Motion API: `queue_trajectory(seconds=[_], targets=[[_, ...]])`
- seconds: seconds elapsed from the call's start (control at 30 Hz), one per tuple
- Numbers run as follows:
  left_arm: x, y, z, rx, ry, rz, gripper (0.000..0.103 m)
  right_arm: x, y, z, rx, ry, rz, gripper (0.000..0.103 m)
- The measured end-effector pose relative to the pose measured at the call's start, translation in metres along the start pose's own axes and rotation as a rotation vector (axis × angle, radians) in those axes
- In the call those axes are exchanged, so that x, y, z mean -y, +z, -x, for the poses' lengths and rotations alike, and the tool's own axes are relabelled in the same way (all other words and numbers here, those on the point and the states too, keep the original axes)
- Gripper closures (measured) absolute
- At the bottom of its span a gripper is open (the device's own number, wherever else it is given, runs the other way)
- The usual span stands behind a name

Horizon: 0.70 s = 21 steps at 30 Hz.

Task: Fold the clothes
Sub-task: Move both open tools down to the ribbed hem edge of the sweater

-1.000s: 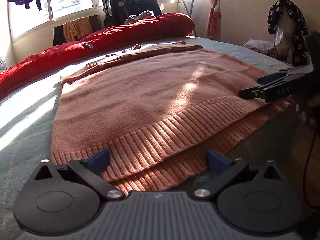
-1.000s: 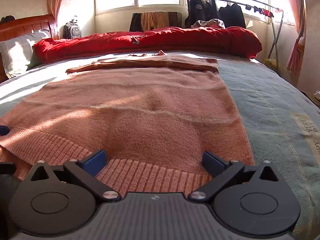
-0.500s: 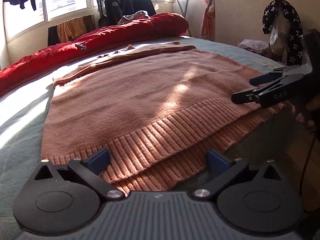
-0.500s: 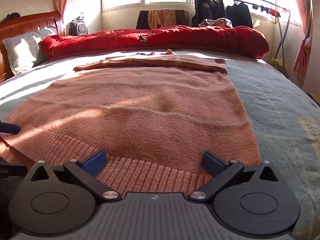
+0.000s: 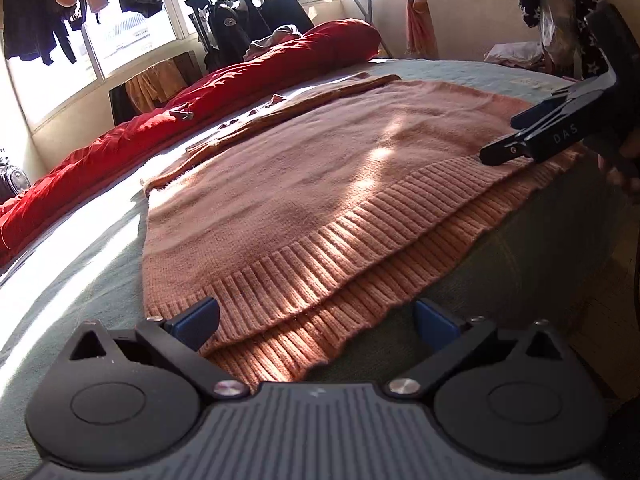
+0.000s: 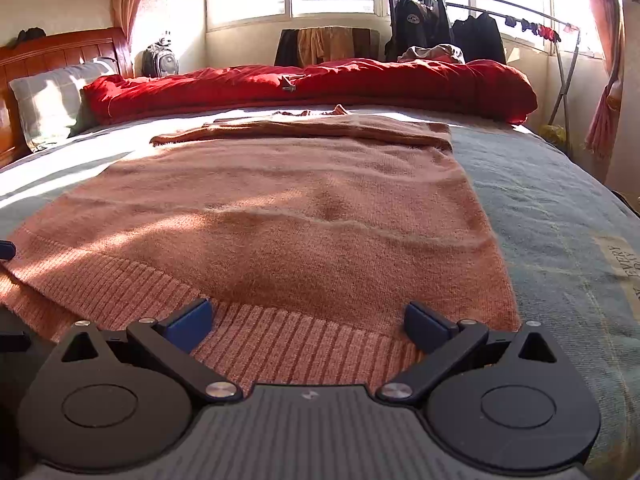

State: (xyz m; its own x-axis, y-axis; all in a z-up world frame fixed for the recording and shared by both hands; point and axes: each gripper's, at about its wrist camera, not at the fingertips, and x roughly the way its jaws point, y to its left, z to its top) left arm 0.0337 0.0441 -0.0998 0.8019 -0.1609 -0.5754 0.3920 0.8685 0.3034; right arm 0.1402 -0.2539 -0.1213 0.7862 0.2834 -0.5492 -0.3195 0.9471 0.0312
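Left wrist | left gripper [image 5: 316,320] swung left | sweater [image 5: 320,184] unheld | both fingers wide apart

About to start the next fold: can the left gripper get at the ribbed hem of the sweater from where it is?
Probably yes. The left gripper has its jaws open with the ribbed hem of the sweater lying right between them, nothing in the way.
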Motion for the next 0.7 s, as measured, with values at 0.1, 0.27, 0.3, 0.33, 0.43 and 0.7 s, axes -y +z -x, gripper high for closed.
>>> queue_trajectory(seconds=[0.1, 0.27, 0.3, 0.33, 0.43, 0.7], targets=[[-0.003, -0.001, 0.003, 0.002, 0.036, -0.045, 0.001, 0.000, -0.001, 0.002, 0.004, 0.002, 0.005, 0.000], [0.006, -0.001, 0.006, 0.036, 0.094, -0.186, 0.001, 0.001, -0.001, 0.006, 0.000, 0.006, 0.026, 0.000], [0.009, 0.000, 0.004, 0.045, 0.100, -0.212, 0.001, 0.001, -0.001, 0.007, 0.000, 0.006, 0.026, 0.000], [0.013, 0.001, 0.003, 0.055, 0.104, -0.236, 0.001, 0.001, -0.001, 0.009, 0.001, 0.005, 0.024, 0.000], [0.020, 0.006, -0.002, 0.088, 0.090, -0.278, 0.001, 0.001, 0.000, 0.012, 0.002, 0.001, 0.021, 0.000], [0.042, 0.024, -0.022, 0.180, 0.098, -0.348, 0.001, 0.000, -0.002, 0.023, 0.018, -0.002, 0.020, 0.000]])
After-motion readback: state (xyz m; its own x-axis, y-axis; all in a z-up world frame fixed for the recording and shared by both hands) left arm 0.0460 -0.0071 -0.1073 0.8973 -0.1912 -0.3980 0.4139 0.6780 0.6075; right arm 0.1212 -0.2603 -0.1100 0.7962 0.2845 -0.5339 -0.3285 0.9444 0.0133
